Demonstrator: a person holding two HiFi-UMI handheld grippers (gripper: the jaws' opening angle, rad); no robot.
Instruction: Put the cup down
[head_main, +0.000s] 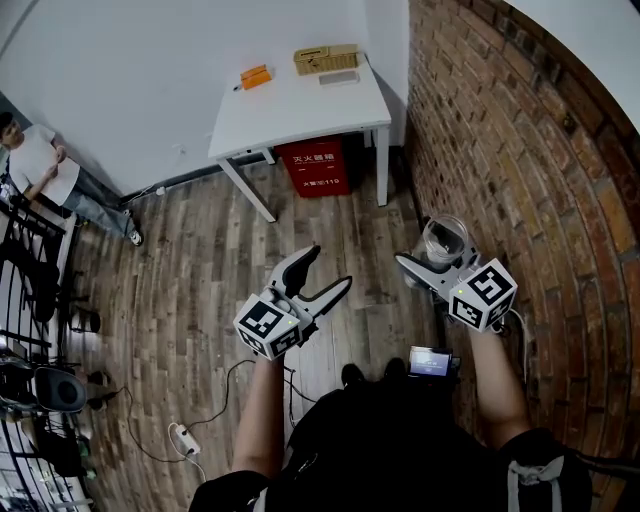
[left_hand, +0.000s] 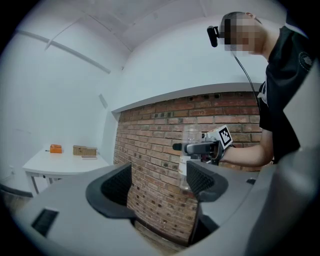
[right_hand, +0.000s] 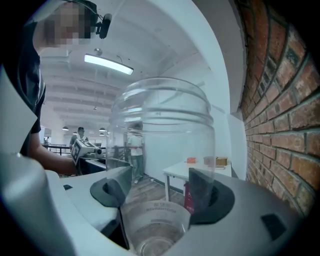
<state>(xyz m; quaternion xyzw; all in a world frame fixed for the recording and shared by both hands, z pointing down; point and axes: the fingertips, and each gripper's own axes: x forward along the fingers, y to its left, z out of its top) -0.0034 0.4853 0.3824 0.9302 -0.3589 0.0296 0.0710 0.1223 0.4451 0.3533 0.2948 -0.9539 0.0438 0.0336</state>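
Note:
A clear plastic cup is held in the air beside the brick wall, my right gripper shut on it. In the right gripper view the cup stands upright and fills the space between the two dark pads, which press on its lower part. My left gripper hovers at mid-frame over the wooden floor, open and empty. The left gripper view shows its jaws spread with only brick wall between them, and the right gripper with the cup beyond.
A white table stands ahead in the corner with an orange item and a wooden box on it, and a red box beneath. The brick wall runs along the right. A person sits far left.

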